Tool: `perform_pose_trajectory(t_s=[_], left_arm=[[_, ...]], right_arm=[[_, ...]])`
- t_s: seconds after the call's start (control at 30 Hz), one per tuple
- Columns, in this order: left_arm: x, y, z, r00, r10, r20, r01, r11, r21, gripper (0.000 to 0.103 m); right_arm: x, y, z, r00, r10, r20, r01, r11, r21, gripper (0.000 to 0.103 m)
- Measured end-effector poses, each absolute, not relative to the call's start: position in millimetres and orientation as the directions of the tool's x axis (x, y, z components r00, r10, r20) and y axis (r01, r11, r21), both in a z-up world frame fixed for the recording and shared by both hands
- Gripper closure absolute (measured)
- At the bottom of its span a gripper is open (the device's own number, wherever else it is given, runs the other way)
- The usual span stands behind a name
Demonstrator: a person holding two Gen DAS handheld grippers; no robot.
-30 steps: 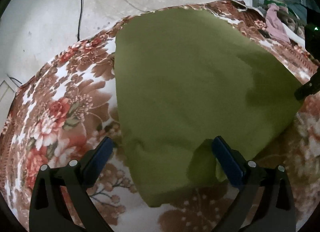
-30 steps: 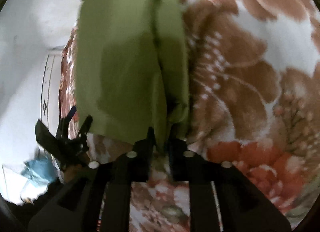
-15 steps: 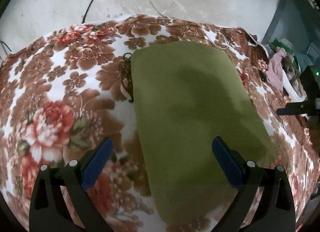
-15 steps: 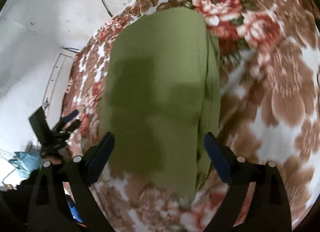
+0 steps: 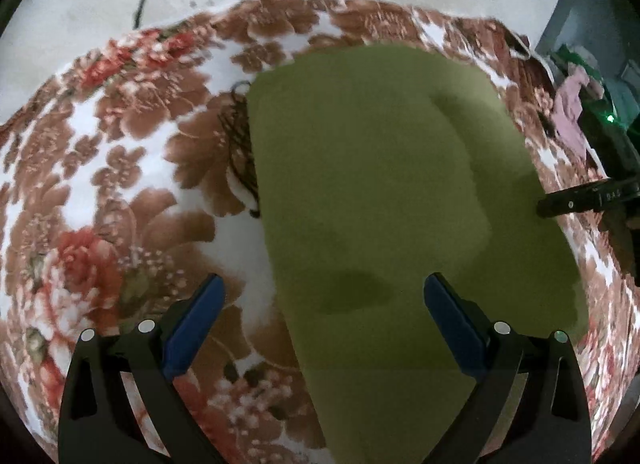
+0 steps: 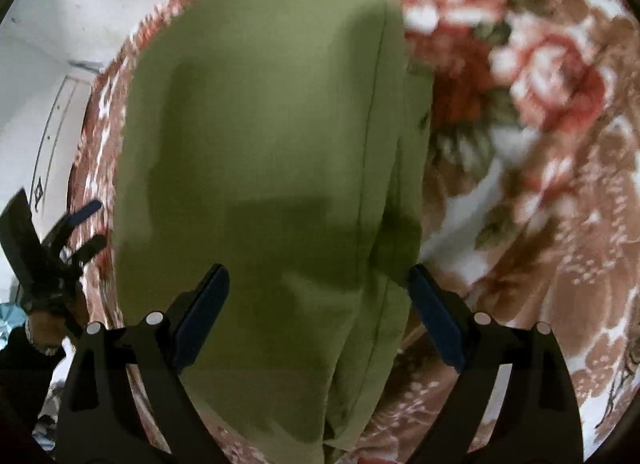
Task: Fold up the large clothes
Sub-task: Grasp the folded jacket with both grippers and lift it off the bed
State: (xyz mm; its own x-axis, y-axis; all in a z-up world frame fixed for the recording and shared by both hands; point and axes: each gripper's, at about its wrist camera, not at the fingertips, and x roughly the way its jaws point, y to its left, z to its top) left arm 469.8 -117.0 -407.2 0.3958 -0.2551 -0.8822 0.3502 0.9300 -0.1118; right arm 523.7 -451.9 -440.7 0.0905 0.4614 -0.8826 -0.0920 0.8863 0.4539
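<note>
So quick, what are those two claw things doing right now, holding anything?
Left gripper: open, holding nothing, above the green garment.
Right gripper: open, holding nothing, above the same garment.

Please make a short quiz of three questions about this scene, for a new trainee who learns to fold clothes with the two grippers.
1. True or false: the green cloth lies on a flowered blanket.
2. Is the right gripper A) shut on the cloth, or B) open?
3. In the left wrist view, which edge of the cloth has dark threads beside it?

Key
1. True.
2. B: it is open above the cloth; the left gripper is open too.
3. The left edge.
</note>
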Motion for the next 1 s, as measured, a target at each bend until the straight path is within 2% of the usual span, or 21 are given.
perform_pose_trajectory(t_s=[0.27, 0.37, 0.47, 0.53, 0.57, 0.67, 0.73, 0.77, 0.8, 0.9, 0.93, 0.97, 1.0], left_arm=[[492.7, -117.0, -435.1, 0.331, -0.322, -0.887, 0.341, 0.917, -0.206, 0.004], [504.6, -115.2, -451.2, 0.217, -0.443, -0.870, 0.299, 0.878, -0.373, 0.004], [510.0, -117.7, -459.1, 0.181, -0.493, -0.851, 0.299, 0.852, -0.430, 0.005], [509.5, -118.0, -459.2, 0.168, -0.529, -0.832, 0.302, 0.831, -0.467, 0.006], [509.8, -116.5, -458.1, 0.162, -0.549, -0.820, 0.296, 0.820, -0.490, 0.010], [509.9, -101.1, -457.5, 0.145, -0.637, -0.757, 0.260, 0.763, -0.592, 0.018], [510.8, -94.1, -466.0, 0.131, -0.622, -0.772, 0.239, 0.776, -0.584, 0.017], [511.7, -93.1, -479.9, 0.104, -0.557, -0.824, 0.216, 0.821, -0.528, 0.005], [512.5, -91.1, -487.1, 0.100, -0.546, -0.832, 0.199, 0.830, -0.521, 0.004], [510.2, -92.6, -498.0, 0.120, -0.569, -0.813, 0.189, 0.818, -0.544, 0.004], [509.3, -96.6, -496.9, 0.120, -0.557, -0.822, 0.196, 0.825, -0.531, 0.004], [509.9, -99.2, -495.4, 0.107, -0.558, -0.823, 0.196, 0.823, -0.533, 0.007], [510.3, -100.2, -491.7, 0.097, -0.574, -0.813, 0.198, 0.812, -0.549, 0.016]], right_arm=[[526.5, -448.4, -475.2, 0.028, 0.547, -0.837, -0.092, 0.835, 0.542, 0.012], [531.2, -447.6, -483.9, 0.000, 0.575, -0.818, -0.087, 0.815, 0.573, 0.012], [532.7, -451.7, -489.7, -0.008, 0.619, -0.785, -0.059, 0.784, 0.618, 0.014], [532.6, -458.8, -492.4, -0.004, 0.663, -0.748, -0.025, 0.748, 0.663, 0.019], [531.2, -463.6, -491.2, 0.004, 0.704, -0.710, -0.001, 0.710, 0.704, 0.029], [526.5, -470.0, -489.5, 0.006, 0.741, -0.672, 0.001, 0.672, 0.741, 0.032], [524.2, -473.5, -494.4, -0.004, 0.756, -0.655, 0.008, 0.655, 0.756, 0.031], [523.7, -473.6, -498.9, -0.010, 0.752, -0.659, 0.014, 0.659, 0.752, 0.028], [524.4, -473.0, -501.7, -0.011, 0.752, -0.659, 0.017, 0.659, 0.752, 0.024], [525.4, -465.7, -507.7, -0.007, 0.765, -0.644, -0.002, 0.644, 0.765, 0.009], [524.6, -461.3, -506.4, -0.015, 0.756, -0.654, -0.016, 0.654, 0.756, 0.008], [524.8, -459.6, -505.2, -0.022, 0.749, -0.663, -0.023, 0.662, 0.749, 0.007], [525.5, -458.9, -504.0, -0.028, 0.744, -0.668, -0.024, 0.667, 0.744, 0.008]])
